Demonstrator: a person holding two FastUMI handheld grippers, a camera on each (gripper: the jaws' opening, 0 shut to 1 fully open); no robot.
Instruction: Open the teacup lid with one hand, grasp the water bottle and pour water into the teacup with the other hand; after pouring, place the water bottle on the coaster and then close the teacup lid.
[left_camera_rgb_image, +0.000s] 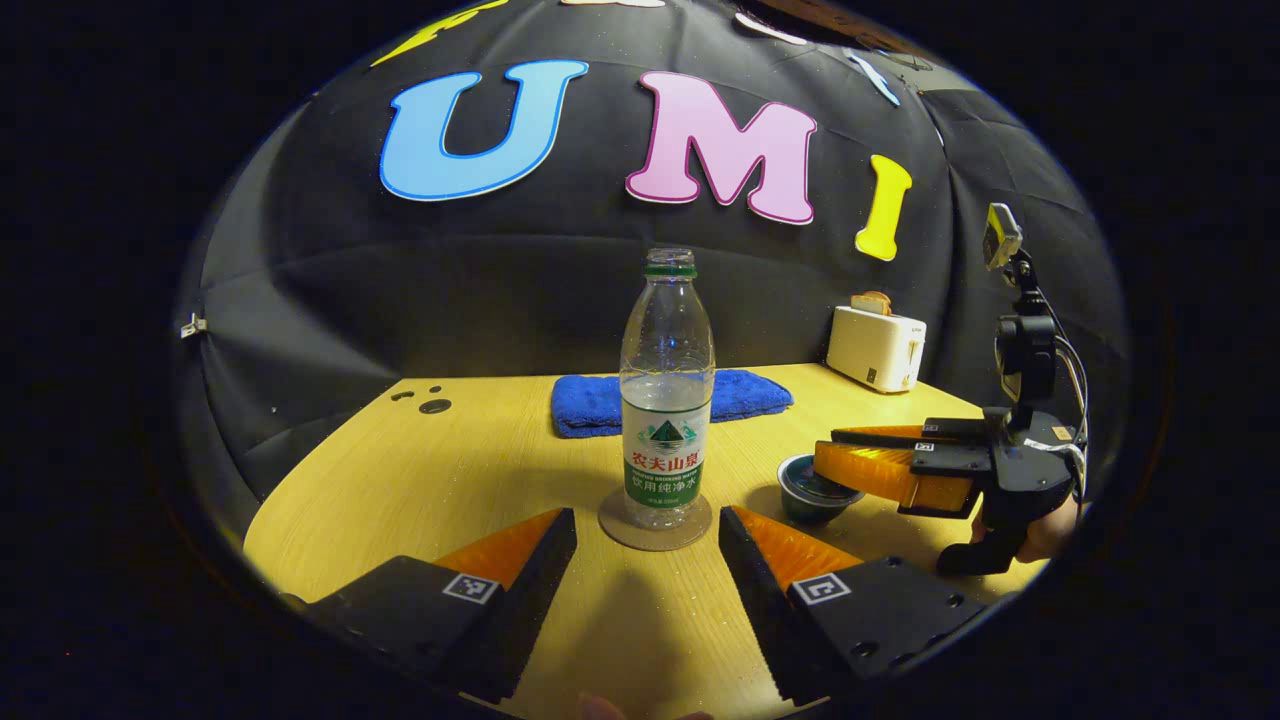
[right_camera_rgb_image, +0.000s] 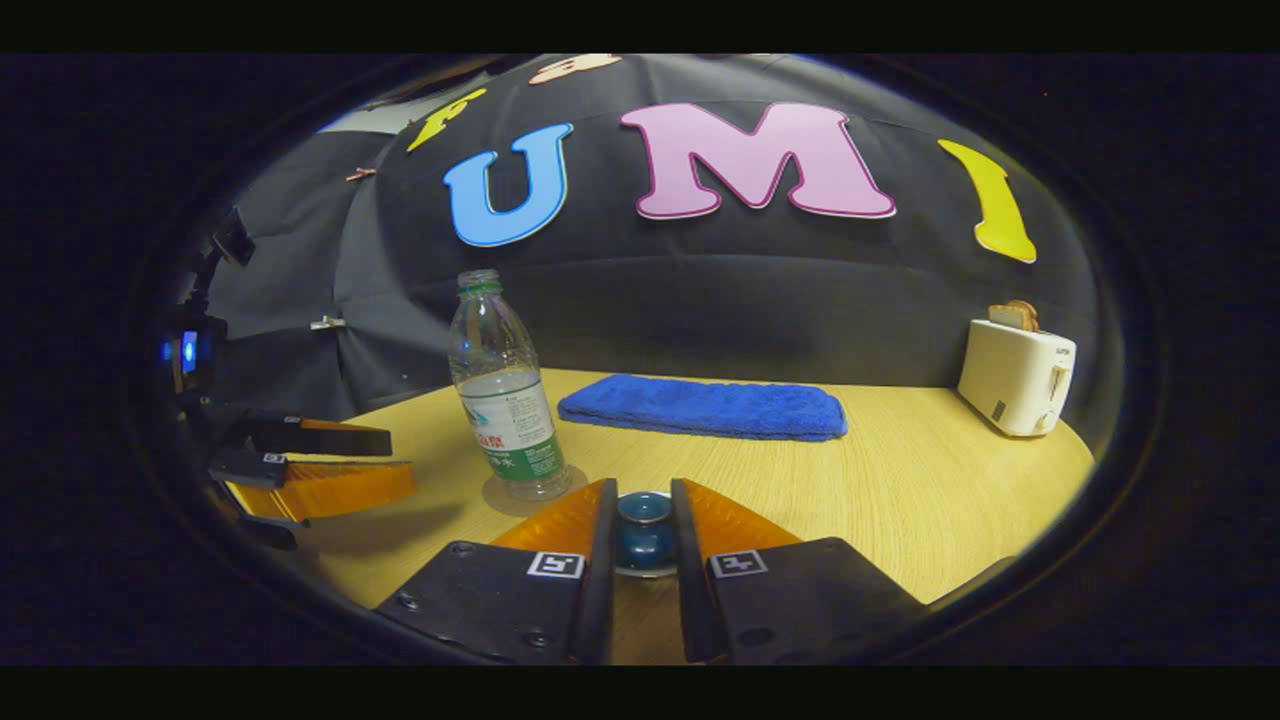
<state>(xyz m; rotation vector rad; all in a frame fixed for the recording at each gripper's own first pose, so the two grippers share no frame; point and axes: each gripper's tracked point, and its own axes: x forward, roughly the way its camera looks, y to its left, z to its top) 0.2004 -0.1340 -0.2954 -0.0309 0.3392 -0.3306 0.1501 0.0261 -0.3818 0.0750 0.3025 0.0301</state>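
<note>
- Pale wooden tabletop (left_camera_rgb_image: 420, 470) is stretching across the left gripper view, backed by the booth's black cloth wall.
- A clear plastic water bottle with a green label and no cap (left_camera_rgb_image: 667, 400) is standing upright on a round brown coaster (left_camera_rgb_image: 655, 528), roughly half full.
- The left gripper (left_camera_rgb_image: 648, 545) is hovering just short of the bottle, its fingers spread wide and touching nothing.
- A folded blue towel (left_camera_rgb_image: 740, 392) is lying behind the bottle, and a cream toaster with bread in its slot (left_camera_rgb_image: 876, 346) is sitting far right.
- The right gripper (left_camera_rgb_image: 860, 465) is reaching over a small dark blue-green teacup (left_camera_rgb_image: 812, 492), hiding its top.
- Moving to the right gripper view, the same tabletop (right_camera_rgb_image: 900, 500) is running under everything.
- The right gripper (right_camera_rgb_image: 643, 530) is narrowed around the dark blue lid knob (right_camera_rgb_image: 643, 510) of the teacup (right_camera_rgb_image: 640, 555); both fingers seem to be pressing it, though the contact is hard to confirm.
- The bottle (right_camera_rgb_image: 500, 400) is standing on its coaster (right_camera_rgb_image: 530, 495) just left of the cup.
- The left gripper (right_camera_rgb_image: 330, 465) is waiting open at the far left.
- The towel (right_camera_rgb_image: 700, 405) and toaster (right_camera_rgb_image: 1015, 375) are resting farther back.
</note>
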